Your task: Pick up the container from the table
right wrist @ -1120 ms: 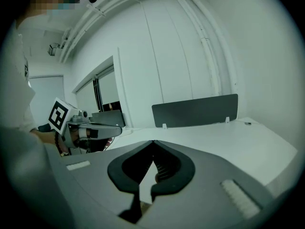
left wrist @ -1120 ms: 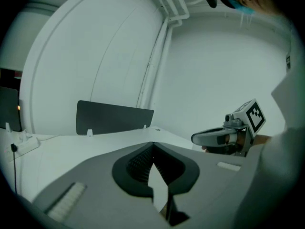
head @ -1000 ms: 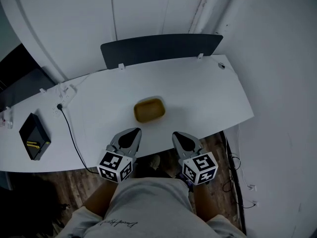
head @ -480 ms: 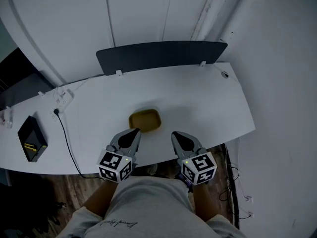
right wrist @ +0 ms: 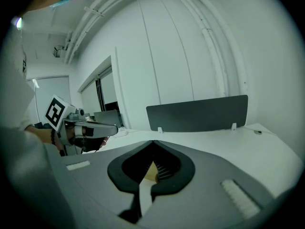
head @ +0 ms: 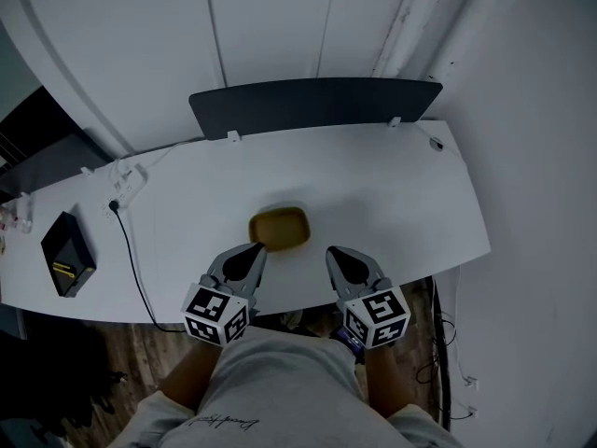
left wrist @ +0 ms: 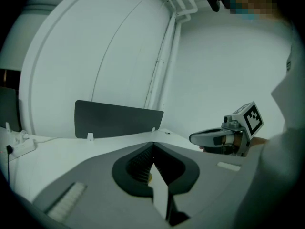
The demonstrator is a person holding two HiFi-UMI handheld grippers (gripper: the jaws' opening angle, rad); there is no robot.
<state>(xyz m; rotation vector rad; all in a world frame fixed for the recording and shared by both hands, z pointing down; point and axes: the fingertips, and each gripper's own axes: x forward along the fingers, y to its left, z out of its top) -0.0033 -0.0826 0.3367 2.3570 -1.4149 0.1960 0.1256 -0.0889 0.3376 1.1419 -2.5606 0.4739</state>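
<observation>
A small yellow-brown container [head: 279,226] with rounded corners rests on the white table [head: 392,185] near its front edge. My left gripper [head: 248,253] hovers just short of the container's near left corner, shut with nothing in it. My right gripper [head: 338,256] is level with it to the container's right, also shut and empty. In the left gripper view my closed jaws hide the container except for a yellow sliver [left wrist: 149,177]. In the right gripper view a bit of the container [right wrist: 151,172] shows through the jaw opening.
A dark divider panel [head: 312,104] stands along the table's far edge. A black box [head: 66,265] lies at the far left, with a power strip [head: 129,180] and a cable [head: 135,259] running off the front edge. White walls enclose the back and right.
The view shifted and the container now lies closer to both grippers than a second ago. Both grippers stay shut and side by side.
</observation>
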